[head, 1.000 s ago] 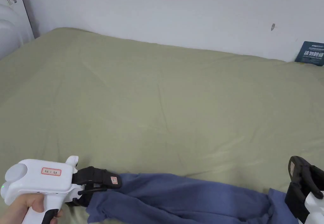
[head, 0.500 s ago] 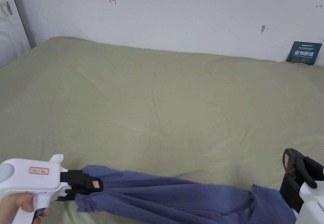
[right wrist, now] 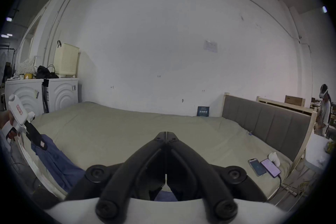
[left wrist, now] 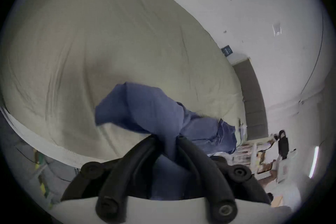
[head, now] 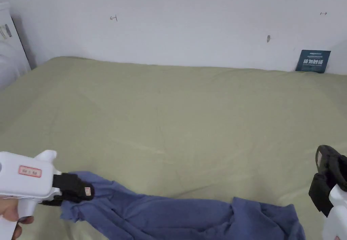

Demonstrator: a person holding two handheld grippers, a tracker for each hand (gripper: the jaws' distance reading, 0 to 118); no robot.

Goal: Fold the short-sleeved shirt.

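Observation:
The blue short-sleeved shirt lies bunched in a long strip along the near edge of the olive bed. My left gripper is shut on the shirt's left end; in the left gripper view the cloth is pinched between the jaws of the left gripper. My right gripper hovers at the right, apart from the shirt's crumpled right end. In the right gripper view the right gripper has its jaws pressed together with nothing between them, and the shirt trails from the left gripper.
A dark blue card leans on the white wall behind the bed. Two phones lie by the grey headboard. White washing machines stand past the bed's left end. A person stands far off at the right.
The left gripper has drawn the shirt's left end leftward. The shirt's right end, which reached the right gripper before, now lies slack on the bed apart from it. The head camera tilted up.

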